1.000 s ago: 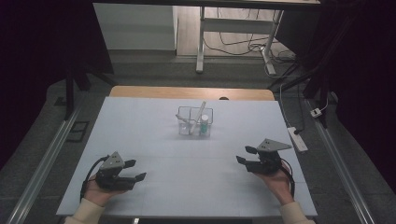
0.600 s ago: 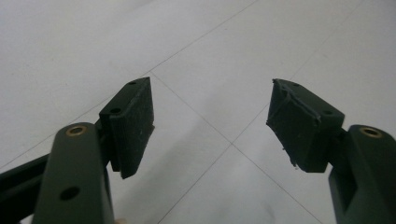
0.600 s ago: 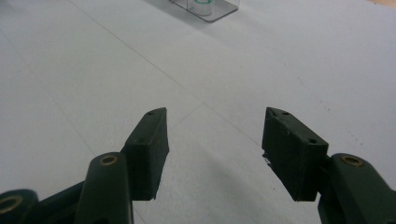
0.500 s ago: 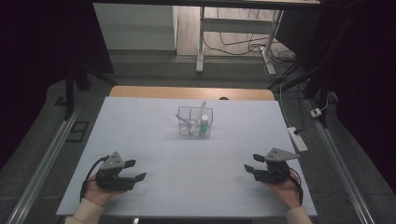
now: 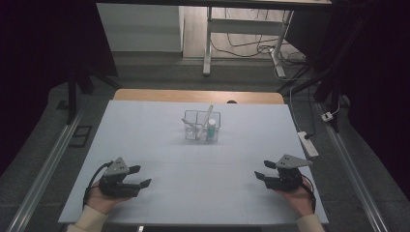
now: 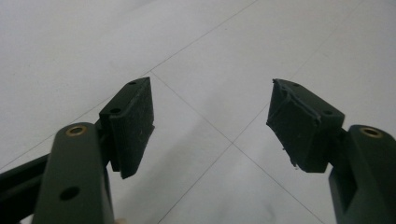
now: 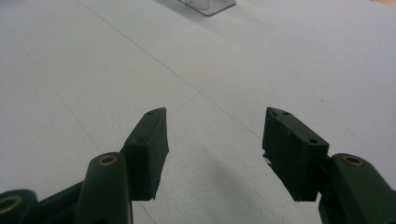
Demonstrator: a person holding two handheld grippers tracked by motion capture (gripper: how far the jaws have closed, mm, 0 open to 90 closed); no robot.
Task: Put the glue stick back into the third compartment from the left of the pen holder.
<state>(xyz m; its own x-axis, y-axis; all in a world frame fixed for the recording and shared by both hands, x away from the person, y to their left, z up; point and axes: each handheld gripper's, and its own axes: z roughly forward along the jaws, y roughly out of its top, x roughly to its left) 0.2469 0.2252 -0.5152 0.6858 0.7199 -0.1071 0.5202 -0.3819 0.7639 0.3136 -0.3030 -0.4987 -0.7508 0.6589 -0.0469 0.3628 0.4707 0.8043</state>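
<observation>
1. Overhead, in the high view, one clear two-compartment holder (image 5: 201, 125) stands mid-bench (image 5: 145, 125), long axis left-right; one white stick (image 5: 207, 116) leans up and back, one green-capped bottle (image 5: 211, 129) stands upright. Left gripper (image 5: 137, 177) and right gripper (image 5: 262, 170) rest near the front edge, well apart, both released.
2. Left gripper view: jaws spread over bare bench (image 6: 210, 56).
3. Right gripper view: jaws spread, aimed toward the holder (image 7: 208, 5).

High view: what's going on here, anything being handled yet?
Nothing is held. A person rests the left hand-held gripper and the right hand-held gripper near the front edge of the white table, both with jaws open and empty. Farther back, mid-table, stands a clear plastic holder with a green-capped bottle and a white stick-like thing in it, well apart from both grippers.
</observation>
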